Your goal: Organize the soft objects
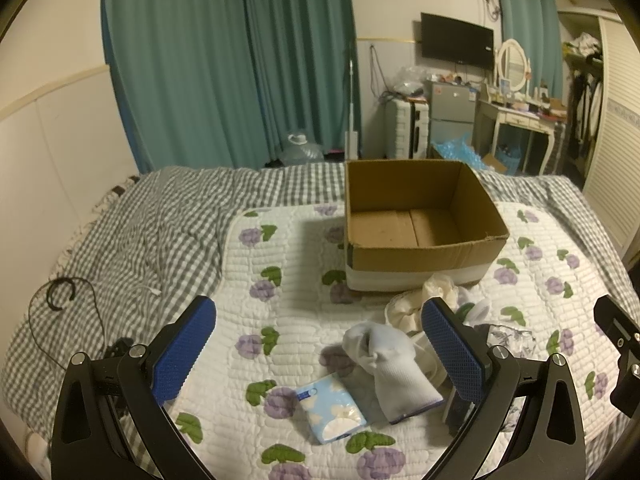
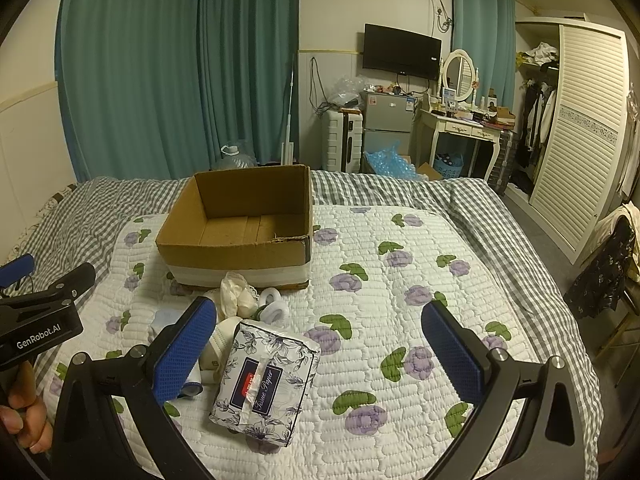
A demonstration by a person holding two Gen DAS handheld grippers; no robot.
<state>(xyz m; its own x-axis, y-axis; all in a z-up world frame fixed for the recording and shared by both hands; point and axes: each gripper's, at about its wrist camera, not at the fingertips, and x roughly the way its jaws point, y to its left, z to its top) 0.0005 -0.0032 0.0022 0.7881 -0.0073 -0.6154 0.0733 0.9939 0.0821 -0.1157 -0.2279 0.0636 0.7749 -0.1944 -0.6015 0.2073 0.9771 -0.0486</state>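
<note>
An open, empty cardboard box (image 1: 420, 220) (image 2: 240, 232) stands on the floral quilt (image 1: 296, 320) (image 2: 400, 300). In front of it lie soft things: a white sock (image 1: 388, 368), a small blue tissue pack (image 1: 332, 408), a cream lace cloth (image 1: 436, 292) (image 2: 236, 292), white rolled rings (image 2: 274, 306) and a floral tissue pack (image 2: 266, 380) (image 1: 514, 336). My left gripper (image 1: 320, 344) is open above the sock and blue pack. My right gripper (image 2: 320, 348) is open, its left finger beside the floral pack. Both are empty.
A grey checked bedcover (image 1: 152, 224) surrounds the quilt, with a black cable (image 1: 60, 296) at the left. The right gripper shows at the left wrist view's right edge (image 1: 620, 344). Beyond the bed are teal curtains (image 2: 180, 68), a dresser (image 2: 460, 124) and a wardrobe (image 2: 576, 128).
</note>
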